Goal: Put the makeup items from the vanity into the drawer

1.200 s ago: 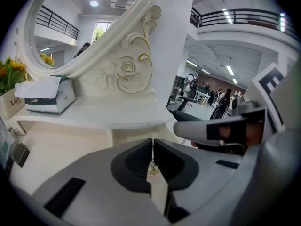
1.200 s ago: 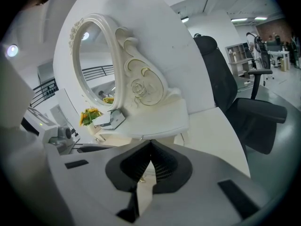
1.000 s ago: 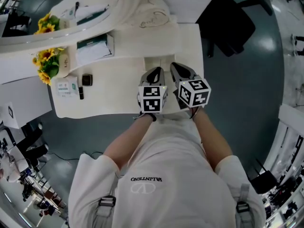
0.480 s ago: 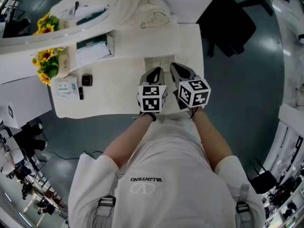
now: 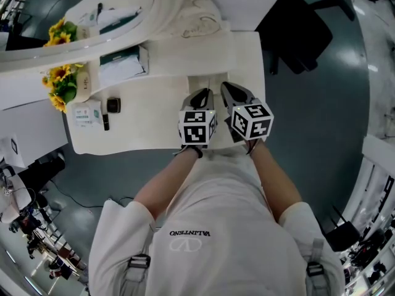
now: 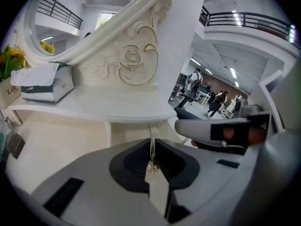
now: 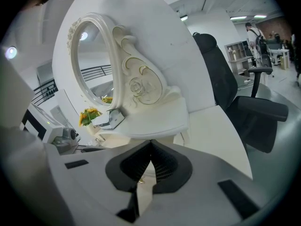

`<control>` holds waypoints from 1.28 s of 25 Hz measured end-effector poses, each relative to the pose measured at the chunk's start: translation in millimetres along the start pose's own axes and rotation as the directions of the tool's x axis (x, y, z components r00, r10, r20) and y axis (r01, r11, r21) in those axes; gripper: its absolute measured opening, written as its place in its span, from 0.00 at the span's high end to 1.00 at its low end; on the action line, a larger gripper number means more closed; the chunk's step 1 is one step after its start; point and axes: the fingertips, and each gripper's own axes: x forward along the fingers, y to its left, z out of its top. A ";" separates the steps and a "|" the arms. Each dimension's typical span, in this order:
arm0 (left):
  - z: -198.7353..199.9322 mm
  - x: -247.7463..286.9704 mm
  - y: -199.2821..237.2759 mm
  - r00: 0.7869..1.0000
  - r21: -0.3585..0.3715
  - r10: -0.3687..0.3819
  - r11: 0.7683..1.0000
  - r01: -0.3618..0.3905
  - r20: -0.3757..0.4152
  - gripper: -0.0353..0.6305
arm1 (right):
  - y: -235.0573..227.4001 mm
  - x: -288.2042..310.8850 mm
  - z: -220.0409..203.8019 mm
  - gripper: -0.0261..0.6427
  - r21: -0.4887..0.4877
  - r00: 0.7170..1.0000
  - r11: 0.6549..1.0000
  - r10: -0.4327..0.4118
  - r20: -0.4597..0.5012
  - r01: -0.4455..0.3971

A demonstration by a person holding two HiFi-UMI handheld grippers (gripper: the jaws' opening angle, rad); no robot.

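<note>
Both grippers are held side by side over the near edge of the vanity top (image 5: pixel 154 113). They are pointed forward and down at the two small drawer fronts (image 5: pixel 199 81) under the raised shelf (image 5: pixel 185 51).

Left gripper (image 5: pixel 205 92): in its own view the jaws are seen together, with only a thin bright slit left between them. A small glinting speck is noted in that slit; what it is cannot be told.

Right gripper (image 5: pixel 226 86): the jaws are likewise closed tip to tip, with nothing clamped. This gripper is held just beside the left one.

The drawer fronts lie just ahead of both sets of tips, and the seam between them is in line with the left jaws. Both fronts appear shut.

The makeup items are recorded on the vanity top, well to the left of the left gripper:
- a dark square compact (image 5: pixel 112 103)
- a short dark tube (image 5: pixel 105 124), just nearer than the compact
- a white-and-green box (image 5: pixel 85 113), beside these and farther left

None of them is touched by either gripper.

Farther left again, sunflowers (image 5: pixel 62 82) are noted. A tissue box (image 5: pixel 123 63) is set on the shelf, left of and beyond the left tips. The mirror's carved frame (image 6: pixel 136 60) rises behind the shelf, straight ahead of the left gripper. A black chair (image 5: pixel 296 23) is seen to the right of the right gripper, off the vanity.
</note>
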 end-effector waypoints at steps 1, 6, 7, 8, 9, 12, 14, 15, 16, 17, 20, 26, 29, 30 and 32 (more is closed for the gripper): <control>-0.1 0.5 -0.2 1.000 -0.007 -0.006 1.000 0.006 -0.002 0.88 | 0.1 0.3 0.5 0.94 -0.001 1.000 1.000 0.000 0.000 0.000; 0.4 1.9 2.6 1.000 -0.007 -0.006 1.000 0.006 -0.004 0.83 | 0.3 1.4 0.4 0.94 0.000 1.000 1.000 0.001 -0.002 -0.001; 0.7 1.6 3.4 1.000 -0.007 -0.004 1.000 0.004 -0.003 0.83 | 0.5 1.6 0.5 0.94 0.000 1.000 1.000 0.001 -0.002 -0.001; 1.0 1.3 4.3 1.000 -0.008 -0.001 1.000 0.001 -0.001 0.83 | 0.6 1.8 0.5 0.94 0.000 1.000 1.000 0.001 -0.002 -0.001; 1.5 0.9 5.1 1.000 -0.008 0.001 1.000 -0.001 0.003 0.83 | 0.6 2.0 0.5 0.94 0.000 1.000 1.000 0.002 -0.002 -0.002; 4.2 -1.6 7.4 1.000 -0.002 0.008 1.000 -0.008 0.022 0.83 | -0.3 2.1 1.1 0.94 0.001 1.000 1.000 -0.001 0.000 0.001; 7.7 -5.3 9.5 0.999 0.005 0.015 1.000 -0.016 0.037 0.83 | -0.3 1.8 3.6 0.94 0.001 1.000 1.000 -0.004 0.005 0.004; 9.9 -7.4 10.9 0.999 0.009 0.020 1.000 -0.021 0.048 0.84 | -0.3 1.7 5.4 0.94 0.001 1.000 1.000 -0.006 0.010 0.006; 12.1 -9.5 12.7 0.998 0.013 0.027 1.000 -0.028 0.060 0.86 | -0.2 1.5 7.5 0.94 -0.001 1.000 1.000 -0.009 0.016 0.009; 13.8 -11.7 14.4 0.997 0.018 0.033 0.999 -0.034 0.071 0.89 | -0.2 0.7 10.0 0.94 -0.004 1.000 1.000 -0.015 0.027 0.015; 15.1 -18.3 17.2 0.995 0.046 0.041 0.998 -0.045 0.087 0.94 | -1.7 -6.1 20.4 0.94 -0.010 0.995 0.999 -0.051 0.085 0.052; 33.7 -46.1 20.9 0.982 0.103 0.043 0.993 -0.063 0.186 0.94 | -12.7 -25.4 42.4 0.94 0.001 0.975 0.991 -0.132 0.178 0.134; 44.3 -65.8 26.2 0.969 0.126 0.031 0.990 -0.064 0.245 0.94 | -14.8 -37.9 59.9 0.94 0.024 0.961 0.988 -0.154 0.230 0.153; 48.9 -73.8 28.5 0.964 0.133 0.026 0.989 -0.064 0.266 0.94 | -12.4 -41.8 66.2 0.94 0.022 0.957 0.988 -0.155 0.246 0.154; 60.4 -92.7 33.5 0.950 0.154 0.014 0.986 -0.066 0.313 0.94 | -4.4 -49.7 77.9 0.94 0.011 0.951 0.989 -0.146 0.274 0.149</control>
